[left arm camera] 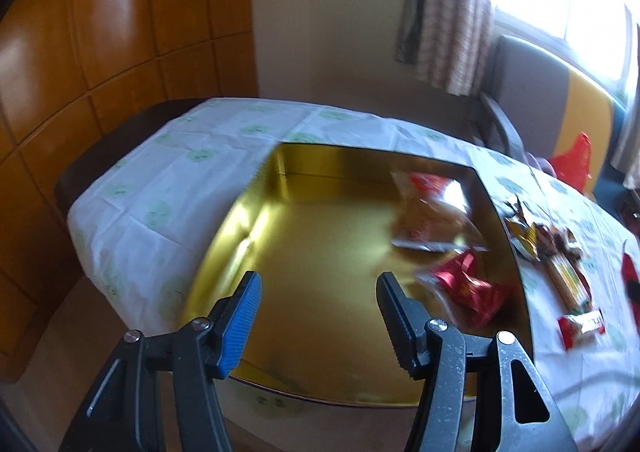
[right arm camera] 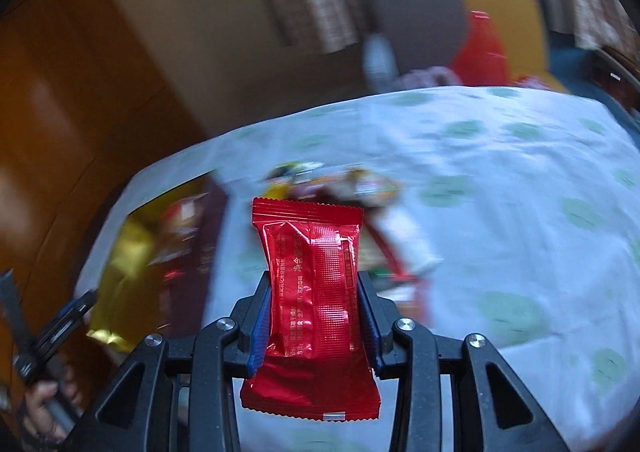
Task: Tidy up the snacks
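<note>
A gold tin box [left arm camera: 320, 252] lies open on the table in the left wrist view. It holds a clear bag of snacks [left arm camera: 432, 212] and a red wrapped snack [left arm camera: 468, 284]. My left gripper [left arm camera: 318, 284] hovers over the box's near part, open, with nothing between its fingers. More snack packets [left arm camera: 552, 252] lie on the cloth right of the box. In the right wrist view my right gripper [right arm camera: 314, 284] is shut on a red snack packet [right arm camera: 312, 292], held upright above the table. The blurred pile of snacks [right arm camera: 340, 188] and the gold box [right arm camera: 128, 260] lie beyond it.
A white tablecloth with green dots [left arm camera: 168, 180] covers the table. A chair [left arm camera: 520, 92] with a red bag [left arm camera: 572, 160] stands at the far side under a curtained window. Wooden panelling [left arm camera: 100, 52] is at the left. A hand holding the left gripper [right arm camera: 48, 392] shows low left.
</note>
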